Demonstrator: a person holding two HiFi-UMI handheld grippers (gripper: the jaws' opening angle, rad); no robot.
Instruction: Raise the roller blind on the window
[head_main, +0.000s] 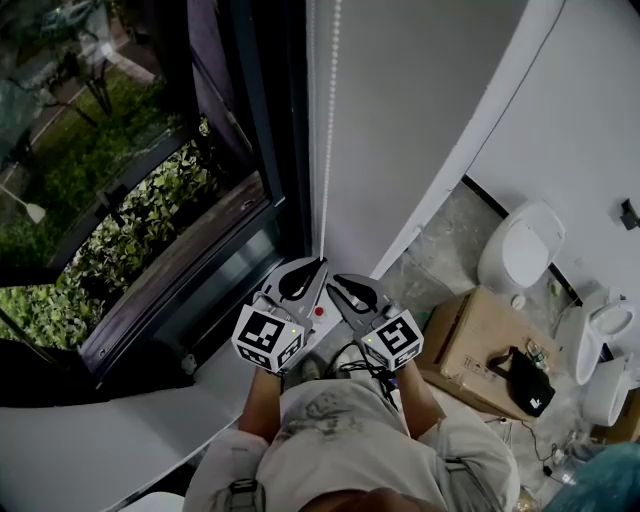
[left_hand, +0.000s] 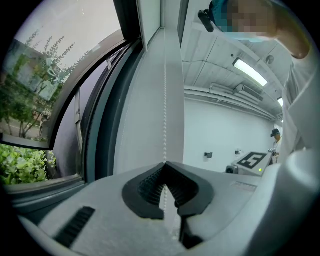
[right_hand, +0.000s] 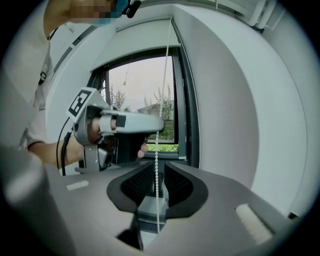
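your left gripper (left_hand: 165, 164) is clamped on the blind's bead chain (left_hand: 165, 100), tips together around the beads. your right gripper (right_hand: 159, 167) sits just beside it with its jaws apart, the chain running loose between them. the chain hangs straight down along the right edge of the window (head_main: 150, 180).

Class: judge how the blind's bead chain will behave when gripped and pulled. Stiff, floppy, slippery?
Probably floppy: the bead chain is thin and hangs straight. Likely light. Its small round beads might slip through loose jaws; the left gripper pinches it shut.
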